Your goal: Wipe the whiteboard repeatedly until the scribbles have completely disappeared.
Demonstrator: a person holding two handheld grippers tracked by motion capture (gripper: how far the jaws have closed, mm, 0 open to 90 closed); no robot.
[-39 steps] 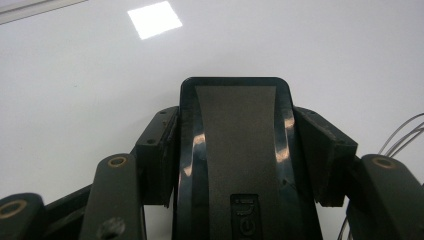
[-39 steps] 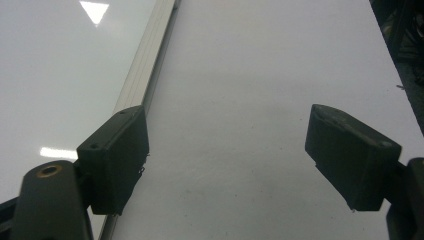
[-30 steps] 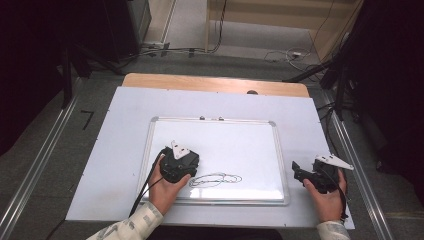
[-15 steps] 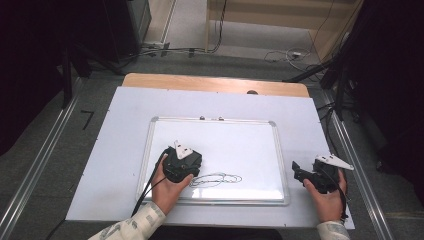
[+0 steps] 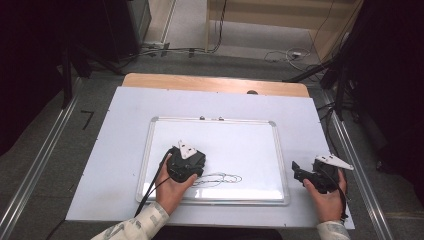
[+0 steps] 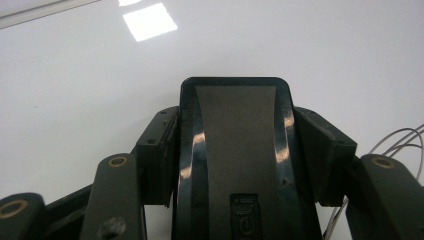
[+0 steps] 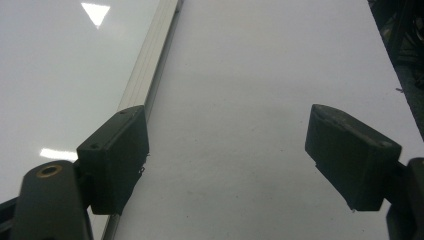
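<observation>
Eraser [image 6: 234,165] sitting clamped between left gripper [image 6: 235,150] jaws, on the whiteboard [image 5: 240,145] beside the scribble [image 5: 220,178] | long axis running straight out along the jaws, felt face showing | right gripper [image 7: 245,165] hanging wide open, holding nothing, just off the board's edge

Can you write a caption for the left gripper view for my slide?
The left gripper clamps a black whiteboard eraser above the whiteboard, beside thin pen lines.

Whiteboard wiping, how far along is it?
Most of the whiteboard looks blank. The left gripper is shut on a black eraser beside the scribble, which is still there. The right gripper waits open off the board's right edge.
</observation>
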